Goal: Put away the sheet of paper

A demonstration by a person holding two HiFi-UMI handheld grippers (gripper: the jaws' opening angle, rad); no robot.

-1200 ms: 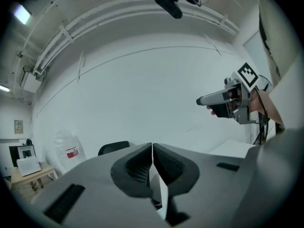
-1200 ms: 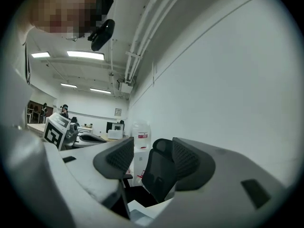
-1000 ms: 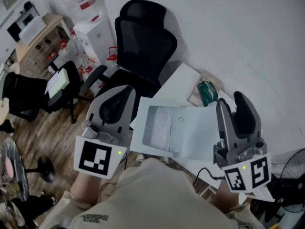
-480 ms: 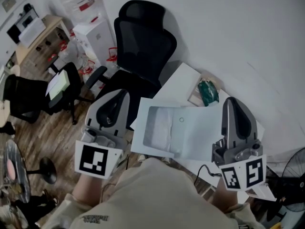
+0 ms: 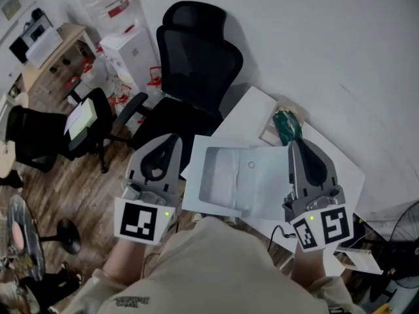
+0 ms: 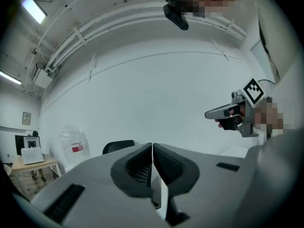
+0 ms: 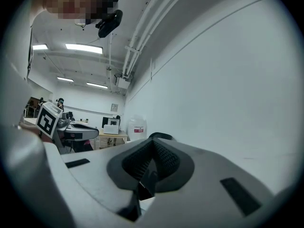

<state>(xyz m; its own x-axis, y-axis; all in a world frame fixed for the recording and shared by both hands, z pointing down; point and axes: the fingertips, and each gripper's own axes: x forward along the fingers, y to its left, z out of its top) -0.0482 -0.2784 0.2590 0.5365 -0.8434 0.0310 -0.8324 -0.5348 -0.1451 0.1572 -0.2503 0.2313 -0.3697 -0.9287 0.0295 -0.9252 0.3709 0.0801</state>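
Sheet of paper (image 5: 226,175); left hand-held gripper (image 6: 152,148), right hand-held gripper (image 7: 153,144) closed.

Flat on white table (image 5: 252,110): pale blue plastic folder (image 5: 268,185) with white paper sheet (image 5: 222,175) inside. Right gripper (image 5: 298,148) closed, over folder's right edge; left gripper (image 5: 170,141) off table's left edge, near black mesh office chair (image 5: 196,51)

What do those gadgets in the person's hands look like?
The left gripper and right gripper are smooth grey shells tapering to two jaws with black ribbed pads. Each carries a white cube printed with black square markers and a small green light. The person wears a beige top.
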